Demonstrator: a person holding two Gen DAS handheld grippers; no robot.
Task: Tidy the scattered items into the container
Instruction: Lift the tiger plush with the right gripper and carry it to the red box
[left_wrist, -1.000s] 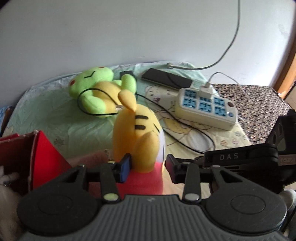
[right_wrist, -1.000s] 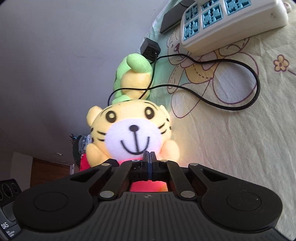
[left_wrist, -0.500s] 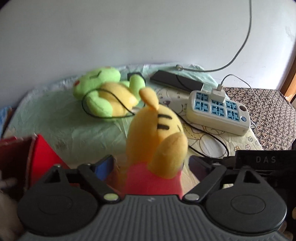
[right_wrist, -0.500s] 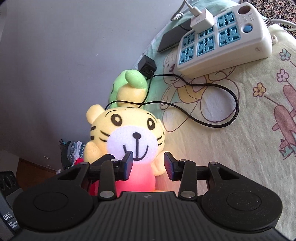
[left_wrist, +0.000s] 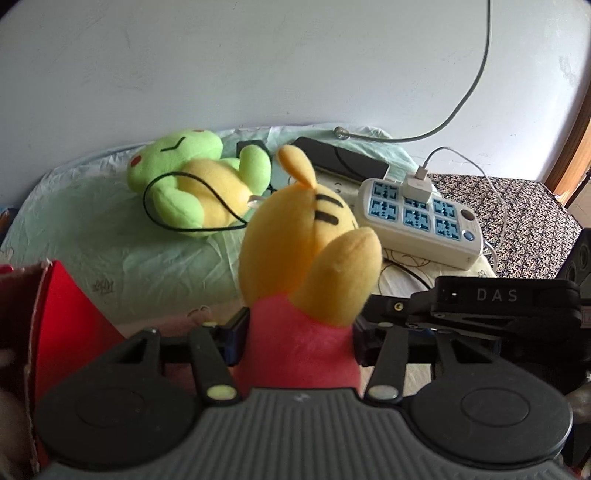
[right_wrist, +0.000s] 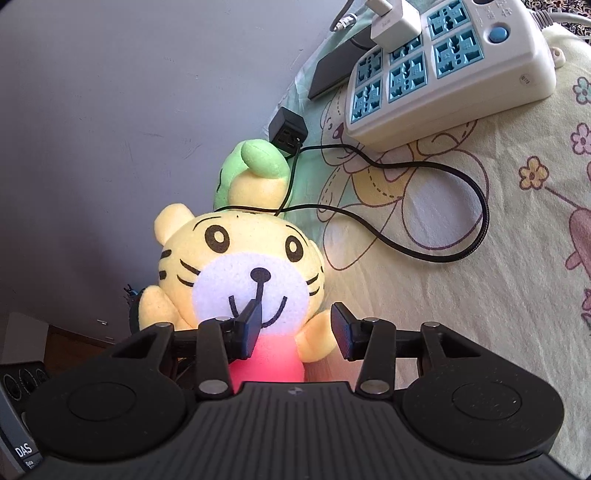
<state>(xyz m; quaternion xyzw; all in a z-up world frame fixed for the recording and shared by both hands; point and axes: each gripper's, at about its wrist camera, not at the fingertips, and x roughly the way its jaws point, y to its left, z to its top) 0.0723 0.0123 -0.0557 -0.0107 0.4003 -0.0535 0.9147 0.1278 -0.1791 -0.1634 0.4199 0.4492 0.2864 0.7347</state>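
so your tiger plush (left_wrist: 310, 258) is soft, light and squashy; its red torso is the firmest place to pinch, and your left gripper (left_wrist: 297, 334) is clamped on it there, just right of the red box (left_wrist: 70, 317). your right gripper (right_wrist: 295, 330) is opening, pads clear of the toy's front. beyond the tiger, the green frog plush (left_wrist: 192, 184) lies under a black cable (right_wrist: 424, 206), so expect a snag.

Fuzzy cloth tiger plush (left_wrist: 306, 258); glossy plastic power strip (left_wrist: 421, 221).
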